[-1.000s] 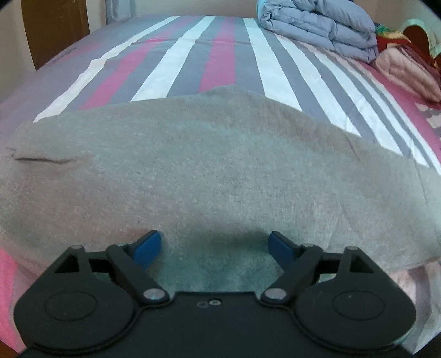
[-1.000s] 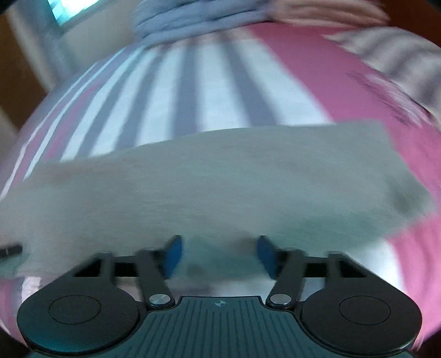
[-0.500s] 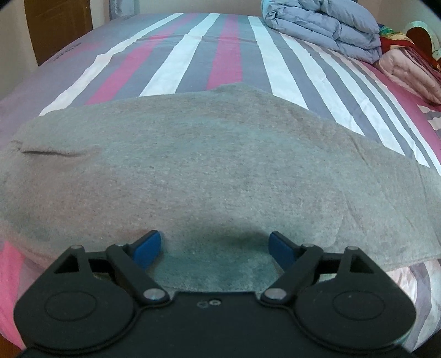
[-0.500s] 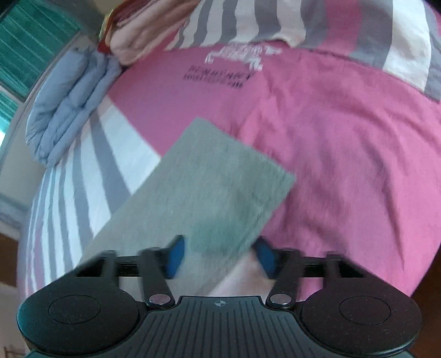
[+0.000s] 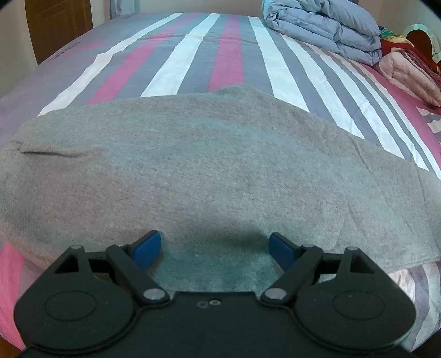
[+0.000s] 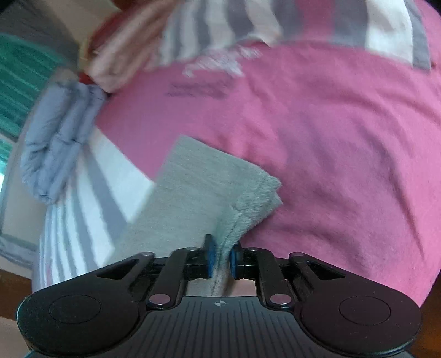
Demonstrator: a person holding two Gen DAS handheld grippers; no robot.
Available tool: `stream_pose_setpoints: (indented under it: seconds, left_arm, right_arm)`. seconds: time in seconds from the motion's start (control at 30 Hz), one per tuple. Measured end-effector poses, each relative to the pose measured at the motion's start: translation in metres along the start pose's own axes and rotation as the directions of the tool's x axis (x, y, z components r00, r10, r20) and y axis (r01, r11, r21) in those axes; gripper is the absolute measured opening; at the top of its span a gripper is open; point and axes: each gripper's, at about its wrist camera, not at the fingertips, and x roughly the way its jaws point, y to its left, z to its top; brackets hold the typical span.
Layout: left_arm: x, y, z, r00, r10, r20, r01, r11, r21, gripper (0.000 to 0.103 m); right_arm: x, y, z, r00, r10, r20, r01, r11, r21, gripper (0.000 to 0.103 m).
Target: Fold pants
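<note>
Grey pants [image 5: 209,170] lie spread flat across the striped bed in the left wrist view. My left gripper [image 5: 215,247] hovers over their near edge with jaws wide open, the cloth lying below and between the blue pads untouched. In the right wrist view the cuff end of a grey pant leg [image 6: 198,198] lies on the pink part of the bedsheet. My right gripper [image 6: 222,258] is closing on this cuff, and a fold of the grey cloth is pinched between its blue pads.
A folded blue-grey duvet [image 5: 325,27] sits at the far right of the bed, with pink and red folded bedding [image 5: 408,68] beside it. A wooden door [image 5: 58,24] stands at the far left. The striped bedsheet [image 5: 193,60] stretches beyond the pants.
The right gripper swung to the pant leg's end, rolled, and closed its jaws onto the cuff. The left gripper stayed open in the same place.
</note>
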Motion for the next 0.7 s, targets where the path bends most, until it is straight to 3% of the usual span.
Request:
stream_pose_setpoints:
  seconds: [0.13, 0.3, 0.5, 0.63, 0.7]
  left_arm:
    - [-0.002, 0.007, 0.004, 1.0, 0.008, 0.006, -0.007, 1.0, -0.028, 0.078]
    - [-0.008, 0.022, 0.009, 1.0, 0.015, 0.02, -0.014, 0.998, -0.065, 0.078]
    - [-0.013, 0.051, 0.009, 0.999, 0.034, 0.032, -0.03, 0.993, -0.116, 0.078]
    - [-0.015, 0.065, 0.007, 0.998, 0.048, 0.033, -0.043, 0.988, -0.147, 0.078]
    - [-0.016, 0.068, 0.006, 0.998, 0.049, 0.034, -0.044, 0.987, -0.154, 0.078]
  right_arm:
    - [-0.028, 0.061, -0.014, 0.993, 0.058, 0.106, -0.025, 0.956, -0.293, 0.012]
    - [-0.043, 0.142, -0.05, 0.971, 0.216, 0.101, -0.138, 0.855, -0.5, 0.012]
    - [-0.039, 0.241, -0.152, 0.921, 0.381, -0.075, -0.324, 0.648, -0.689, 0.012]
    - [-0.014, 0.275, -0.244, 0.904, 0.36, -0.232, -0.4, 0.514, -0.759, 0.012]
    - [0.003, 0.278, -0.281, 0.903, 0.318, -0.288, -0.416, 0.487, -0.768, 0.012]
